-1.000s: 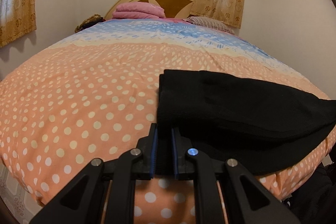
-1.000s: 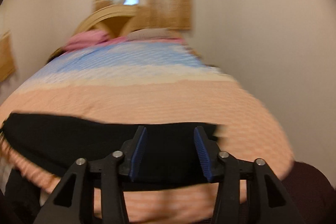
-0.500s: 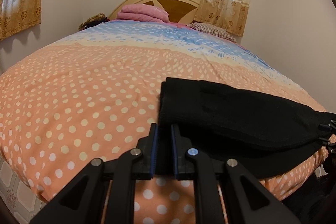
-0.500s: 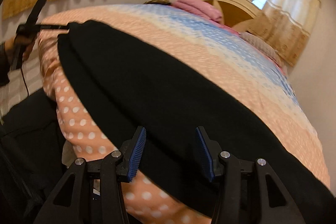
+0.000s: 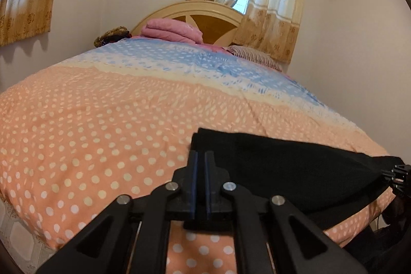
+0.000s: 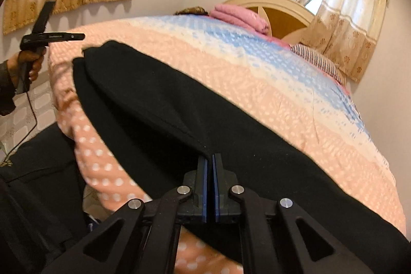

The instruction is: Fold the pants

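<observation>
Black pants (image 5: pixel 282 171) lie stretched across the near end of a spotted peach bed cover (image 5: pixel 102 132). My left gripper (image 5: pixel 201 154) sits at their left corner. Its jaws are closing, nearly together, and the pants' edge runs right into the tips. The right wrist view shows the pants (image 6: pixel 179 107) running away to that left gripper (image 6: pixel 82 36), held in a hand (image 6: pixel 28 63). My right gripper (image 6: pixel 210 157) is at the other end, jaws closing on a raised fold of black cloth. The right gripper (image 5: pixel 397 171) also shows at the left wrist view's right edge.
A folded pink blanket (image 5: pixel 172 31) and a striped pillow (image 5: pixel 254 57) lie by the rounded headboard (image 5: pixel 205 17) at the far end. A wall runs along the bed's right side. Tiled floor (image 5: pixel 15 235) shows beyond the bed's left edge.
The right gripper swung across to the pants' near end and went from open to shut on a fold. The left gripper rose slightly, and the pants' far corner looks closer to its tips.
</observation>
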`<action>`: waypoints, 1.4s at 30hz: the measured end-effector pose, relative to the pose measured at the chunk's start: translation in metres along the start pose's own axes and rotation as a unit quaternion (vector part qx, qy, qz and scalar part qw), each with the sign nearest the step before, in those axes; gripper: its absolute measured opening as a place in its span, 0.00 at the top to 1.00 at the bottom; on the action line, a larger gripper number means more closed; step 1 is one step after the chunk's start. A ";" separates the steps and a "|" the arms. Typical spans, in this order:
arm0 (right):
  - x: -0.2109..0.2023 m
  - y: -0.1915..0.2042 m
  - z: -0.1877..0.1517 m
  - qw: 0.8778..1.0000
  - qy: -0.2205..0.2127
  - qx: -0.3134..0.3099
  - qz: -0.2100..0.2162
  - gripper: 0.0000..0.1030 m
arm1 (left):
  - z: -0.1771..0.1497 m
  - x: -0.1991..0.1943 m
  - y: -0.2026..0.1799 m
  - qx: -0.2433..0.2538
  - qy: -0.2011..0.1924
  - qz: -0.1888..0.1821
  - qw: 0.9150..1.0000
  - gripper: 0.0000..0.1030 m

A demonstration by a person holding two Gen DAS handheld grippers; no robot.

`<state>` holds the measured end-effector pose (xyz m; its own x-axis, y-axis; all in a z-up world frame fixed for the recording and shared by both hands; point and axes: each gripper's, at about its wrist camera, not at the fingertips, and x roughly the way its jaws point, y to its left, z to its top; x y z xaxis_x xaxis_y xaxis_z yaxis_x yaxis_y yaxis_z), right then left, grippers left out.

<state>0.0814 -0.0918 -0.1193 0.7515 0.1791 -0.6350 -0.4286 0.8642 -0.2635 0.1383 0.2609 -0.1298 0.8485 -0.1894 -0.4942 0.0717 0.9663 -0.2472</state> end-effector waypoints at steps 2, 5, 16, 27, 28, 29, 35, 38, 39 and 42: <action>-0.002 0.007 -0.005 1.000 0.003 0.001 0.006 0.97 | -0.004 0.001 0.002 0.004 0.009 0.001 1.000 0.94; 0.011 0.013 -0.014 1.000 0.017 -0.013 -0.001 0.97 | -0.016 0.007 0.003 0.003 0.029 0.006 1.000 0.94; 0.032 0.005 -0.017 0.999 0.033 -0.005 0.002 0.97 | -0.018 0.031 0.003 -0.063 0.043 -0.029 0.997 0.37; 0.022 0.002 -0.015 1.000 0.018 0.004 0.002 0.97 | -0.007 0.028 0.004 -0.061 0.054 -0.027 0.996 0.94; 0.018 0.002 -0.014 1.000 0.014 0.002 0.000 0.97 | -0.005 0.022 0.005 -0.062 0.050 -0.033 0.996 0.94; 0.015 0.002 -0.012 1.000 0.010 0.000 -0.002 0.97 | -0.003 0.019 0.006 -0.063 0.049 -0.037 0.996 0.95; 0.005 0.002 -0.009 1.000 0.003 -0.009 0.000 0.97 | 0.007 -0.004 0.019 -0.078 0.024 -0.045 0.996 0.97; 0.016 0.007 -0.018 1.000 0.021 -0.014 0.006 0.97 | -0.002 0.005 0.028 -0.087 0.043 -0.036 0.995 0.97; 0.021 0.009 -0.022 0.999 0.030 -0.014 0.009 0.97 | -0.007 0.012 0.030 -0.089 0.055 -0.033 0.994 0.97; 0.032 0.014 -0.031 0.999 0.046 -0.011 0.014 0.97 | -0.021 0.023 0.025 -0.086 0.076 -0.032 0.993 0.97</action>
<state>0.0841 -0.0888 -0.1654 0.6899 0.1574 -0.7066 -0.4599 0.8491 -0.2599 0.1490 0.2770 -0.1650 0.7558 -0.2853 -0.5894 0.0200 0.9097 -0.4147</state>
